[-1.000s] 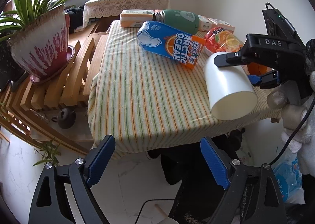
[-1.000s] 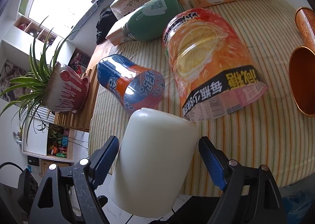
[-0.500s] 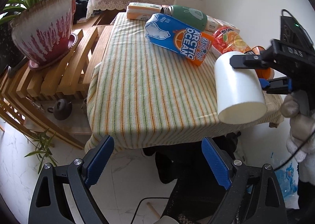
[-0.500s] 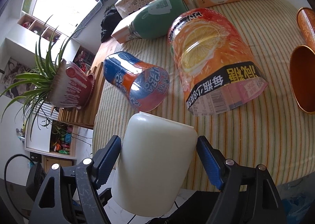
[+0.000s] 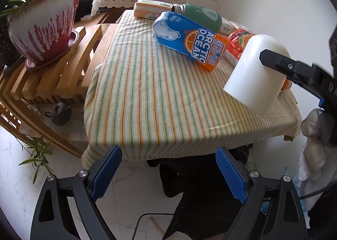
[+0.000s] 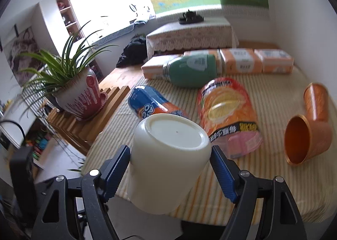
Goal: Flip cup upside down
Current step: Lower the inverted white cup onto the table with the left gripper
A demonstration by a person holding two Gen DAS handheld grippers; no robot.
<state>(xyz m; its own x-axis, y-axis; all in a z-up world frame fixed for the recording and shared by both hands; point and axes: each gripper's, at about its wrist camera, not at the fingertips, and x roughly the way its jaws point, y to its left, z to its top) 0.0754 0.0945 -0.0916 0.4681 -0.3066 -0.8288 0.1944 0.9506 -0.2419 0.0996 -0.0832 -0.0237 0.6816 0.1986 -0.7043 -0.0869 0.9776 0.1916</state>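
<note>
My right gripper [image 6: 169, 168] is shut on a white cup [image 6: 166, 162]. It holds the cup in the air over the near right part of the striped table [image 6: 273, 193]. The cup is tilted with its flat base up and toward the camera and its mouth down. In the left wrist view the cup [image 5: 254, 75] hangs above the table's right side, with the right gripper's black finger [image 5: 278, 61] across it. My left gripper [image 5: 168, 174] is open and empty, off the table's front edge above the floor.
On the table lie a blue ARCTIC OCEAN carton [image 5: 189, 39], an orange snack bag [image 6: 227, 113], a green bottle [image 6: 189, 71], orange boxes [image 6: 240, 61] and two copper cups [image 6: 305, 141]. A potted plant [image 5: 42, 35] stands on a wooden rack at the left.
The right gripper has turned the cup over, so its base now faces up and toward the right wrist camera. The cup has moved inward over the table. The left gripper has drifted slightly.
</note>
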